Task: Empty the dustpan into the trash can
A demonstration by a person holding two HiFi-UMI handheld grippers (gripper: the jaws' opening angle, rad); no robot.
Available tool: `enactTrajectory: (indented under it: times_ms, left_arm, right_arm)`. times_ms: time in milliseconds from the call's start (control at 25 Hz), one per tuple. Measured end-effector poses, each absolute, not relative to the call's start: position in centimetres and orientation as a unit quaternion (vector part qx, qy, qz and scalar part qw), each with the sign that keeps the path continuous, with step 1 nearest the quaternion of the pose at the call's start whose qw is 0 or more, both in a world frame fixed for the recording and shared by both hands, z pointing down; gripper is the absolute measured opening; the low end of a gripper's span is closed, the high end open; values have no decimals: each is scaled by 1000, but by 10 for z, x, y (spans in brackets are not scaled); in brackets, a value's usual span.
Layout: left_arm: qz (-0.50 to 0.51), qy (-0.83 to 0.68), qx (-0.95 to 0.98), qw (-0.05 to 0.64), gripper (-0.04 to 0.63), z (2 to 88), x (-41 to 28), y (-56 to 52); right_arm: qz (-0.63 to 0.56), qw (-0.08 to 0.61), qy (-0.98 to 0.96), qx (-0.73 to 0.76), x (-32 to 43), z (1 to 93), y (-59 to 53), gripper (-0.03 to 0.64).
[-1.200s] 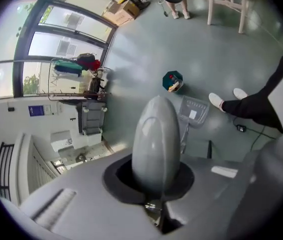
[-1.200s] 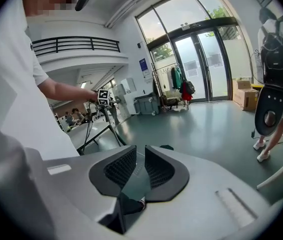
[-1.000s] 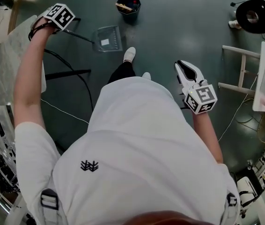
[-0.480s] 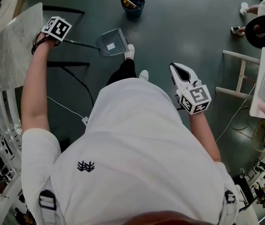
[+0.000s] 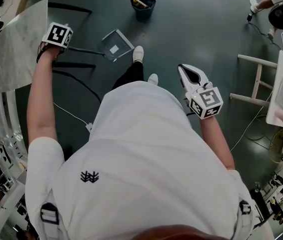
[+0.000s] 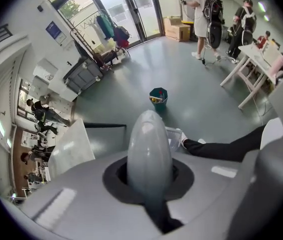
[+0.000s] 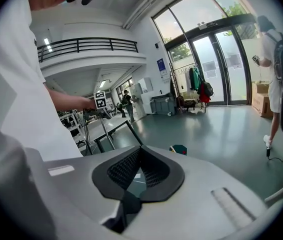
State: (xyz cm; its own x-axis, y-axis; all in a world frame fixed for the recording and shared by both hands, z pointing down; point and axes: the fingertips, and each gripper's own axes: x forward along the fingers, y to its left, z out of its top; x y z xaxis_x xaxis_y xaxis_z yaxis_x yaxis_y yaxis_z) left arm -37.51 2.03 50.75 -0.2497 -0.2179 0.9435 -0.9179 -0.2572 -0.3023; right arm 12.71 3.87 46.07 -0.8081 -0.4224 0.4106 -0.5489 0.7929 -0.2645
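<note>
My left gripper is shut on the thin dark handle of a clear grey dustpan. The pan hangs above the dark green floor, just left of the person's white shoe. In the left gripper view the grey handle grip fills the jaws, and the pan's edge shows behind it. The dark blue trash can stands farther ahead, apart from the pan, with some rubbish inside; it also shows as the trash can and the trash can. My right gripper is shut and holds nothing.
A white table with a black frame stands at the left. Cables run over the floor by it. A white trestle table stands at the right. Another person stands near the glass doors.
The left gripper has dropped back a little toward the body with the dustpan still in it. The trash can sits slightly higher in view. The right gripper has hardly moved.
</note>
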Motion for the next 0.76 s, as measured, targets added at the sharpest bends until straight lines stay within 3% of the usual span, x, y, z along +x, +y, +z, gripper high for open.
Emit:
enactTrajectory:
  times_ms: [760]
  left_arm:
    - [528, -555, 544, 343, 57, 541, -386, 33]
  right_arm:
    - [198, 196, -927, 250, 95, 474, 21, 2]
